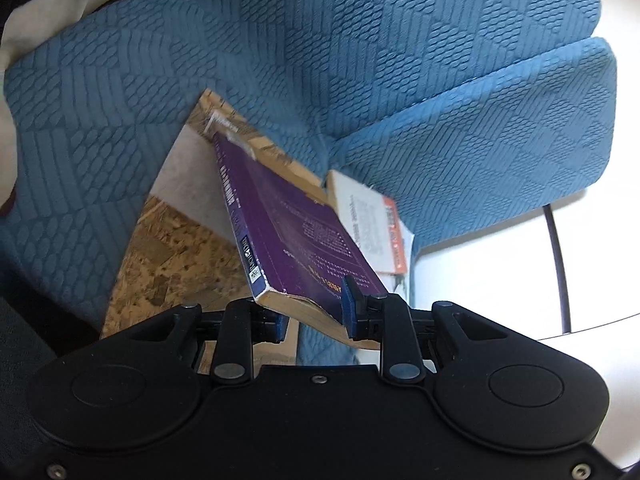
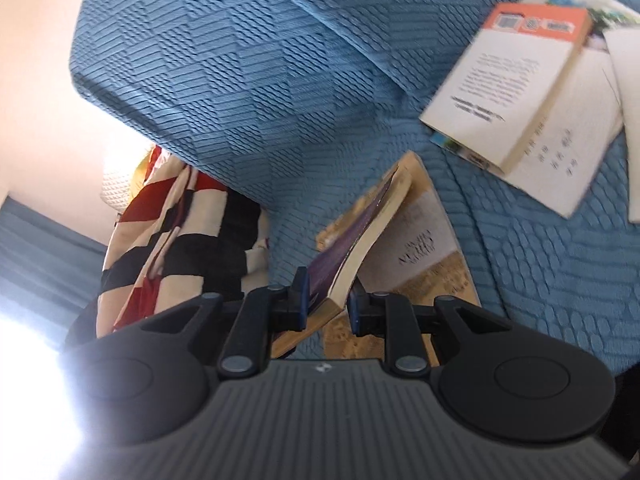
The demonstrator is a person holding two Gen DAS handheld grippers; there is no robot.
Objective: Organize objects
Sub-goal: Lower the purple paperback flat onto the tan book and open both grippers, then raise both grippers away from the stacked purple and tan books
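Observation:
A purple paperback book (image 1: 288, 224) is held tilted above a blue sofa. My left gripper (image 1: 314, 314) is shut on its near edge. In the right wrist view my right gripper (image 2: 326, 304) is shut on the other edge of the same purple book (image 2: 352, 236). Under it lies a tan and grey book (image 1: 176, 240), also seen in the right wrist view (image 2: 416, 248). A white book with an orange band (image 1: 374, 224) lies by the sofa corner; the right wrist view shows it (image 2: 512, 80) on top of other white books.
The blue quilted sofa seat (image 1: 360, 60) and its back cushion (image 2: 224, 72) surround the books. A red, black and cream checked cloth (image 2: 180, 232) lies at the left. White tiled floor (image 1: 500, 272) is beyond the sofa edge.

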